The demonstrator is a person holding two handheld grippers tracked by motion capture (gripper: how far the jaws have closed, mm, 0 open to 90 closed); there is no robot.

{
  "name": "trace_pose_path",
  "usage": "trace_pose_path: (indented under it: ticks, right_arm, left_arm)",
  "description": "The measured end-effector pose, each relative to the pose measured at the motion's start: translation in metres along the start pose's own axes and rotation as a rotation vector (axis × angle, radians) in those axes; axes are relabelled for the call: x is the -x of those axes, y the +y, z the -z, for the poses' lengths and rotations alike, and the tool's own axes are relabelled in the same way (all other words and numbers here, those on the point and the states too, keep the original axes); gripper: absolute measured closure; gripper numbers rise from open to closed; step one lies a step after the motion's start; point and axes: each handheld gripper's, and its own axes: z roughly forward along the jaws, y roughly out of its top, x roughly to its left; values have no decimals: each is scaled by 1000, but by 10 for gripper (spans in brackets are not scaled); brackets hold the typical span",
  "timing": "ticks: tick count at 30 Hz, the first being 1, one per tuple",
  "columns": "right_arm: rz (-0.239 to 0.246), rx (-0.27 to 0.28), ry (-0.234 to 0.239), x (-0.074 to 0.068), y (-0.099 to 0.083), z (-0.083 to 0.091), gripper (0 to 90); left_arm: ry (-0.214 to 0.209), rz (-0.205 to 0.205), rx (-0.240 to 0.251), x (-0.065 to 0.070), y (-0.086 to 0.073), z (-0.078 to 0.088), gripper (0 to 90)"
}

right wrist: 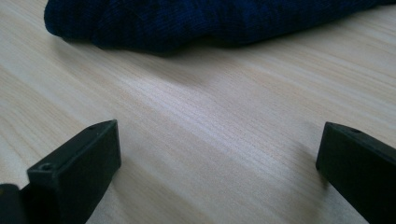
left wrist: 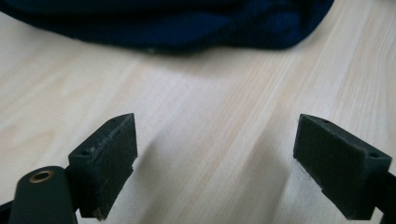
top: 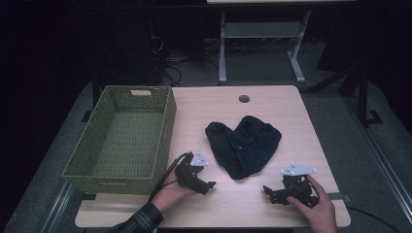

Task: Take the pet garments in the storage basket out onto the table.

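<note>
Near edge: left gripper and right gripper resting low on the pale wood-grain counter, each with blocky black fingers spread wide apart on nothing. Just beyond, between the two and clear of every finger: a dark navy knit garment, soft, ribbed, crumpled into a lobed heap. Far left, overhanging the counter's edge: a rectangular green woven basket, sides upright.
</note>
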Motion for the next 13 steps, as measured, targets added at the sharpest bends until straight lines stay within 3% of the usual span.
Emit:
trace_pose_path:
  ticks: [4,8,13]
  right_arm:
    - [0,0,0,0,0,0,0]
    - [0,0,1,0,0,0,0]
    - [-2,0,1,0,0,0,0]
  left_arm:
    - [3,-5,30,1,-3,-3,125]
    - [9,4,110,2,-11,-5,125]
    - [17,15,118,3,-13,-5,126]
